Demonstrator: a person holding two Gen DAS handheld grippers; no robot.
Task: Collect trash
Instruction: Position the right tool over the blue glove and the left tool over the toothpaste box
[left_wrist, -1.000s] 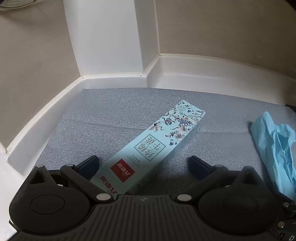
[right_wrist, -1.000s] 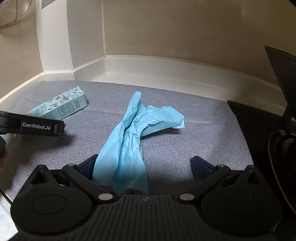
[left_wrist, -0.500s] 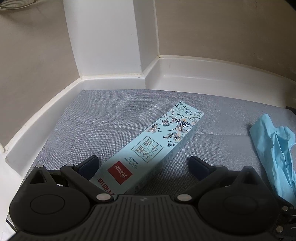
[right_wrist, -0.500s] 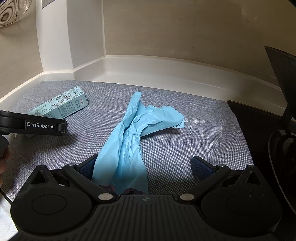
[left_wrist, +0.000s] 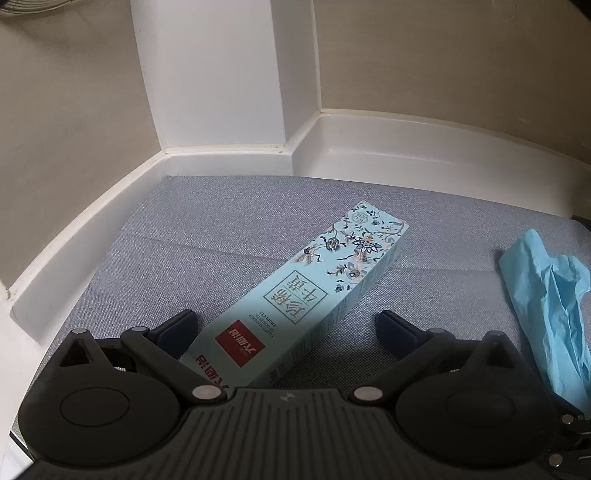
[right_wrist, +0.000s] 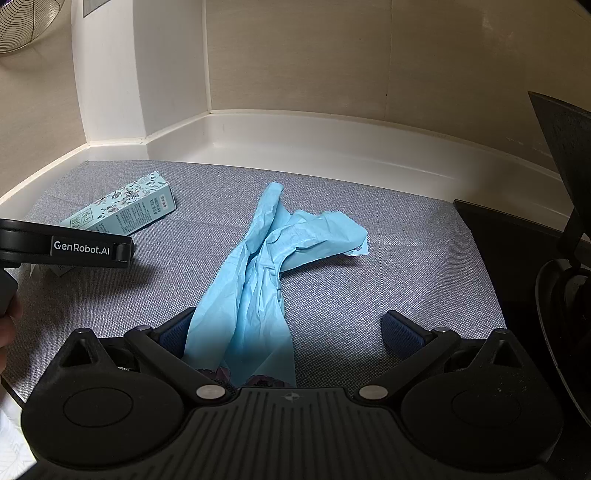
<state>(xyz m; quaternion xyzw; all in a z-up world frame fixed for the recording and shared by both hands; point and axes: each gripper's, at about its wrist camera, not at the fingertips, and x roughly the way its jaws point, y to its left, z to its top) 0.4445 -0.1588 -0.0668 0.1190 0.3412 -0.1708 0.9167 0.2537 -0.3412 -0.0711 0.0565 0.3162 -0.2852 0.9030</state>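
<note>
A long light-blue floral carton (left_wrist: 314, 295) lies flat on the grey mat (left_wrist: 192, 236); its near end reaches between the fingers of my left gripper (left_wrist: 288, 326), which is open around it. The carton also shows in the right wrist view (right_wrist: 125, 210), behind the left gripper's body (right_wrist: 66, 249). A crumpled light-blue plastic bag (right_wrist: 266, 266) lies on the mat; its near end sits between the fingers of my right gripper (right_wrist: 291, 330), which is open. The bag shows at the right edge of the left wrist view (left_wrist: 550, 302).
A white raised rim (right_wrist: 332, 140) borders the mat at the back and left, with a white pillar (left_wrist: 221, 74) in the corner. A black stand base (right_wrist: 517, 251) and dark objects sit at the right. A fan grille (right_wrist: 22, 22) shows top left.
The left gripper has moved slightly forward and right along the carton. The right gripper and the bag have not visibly moved.
</note>
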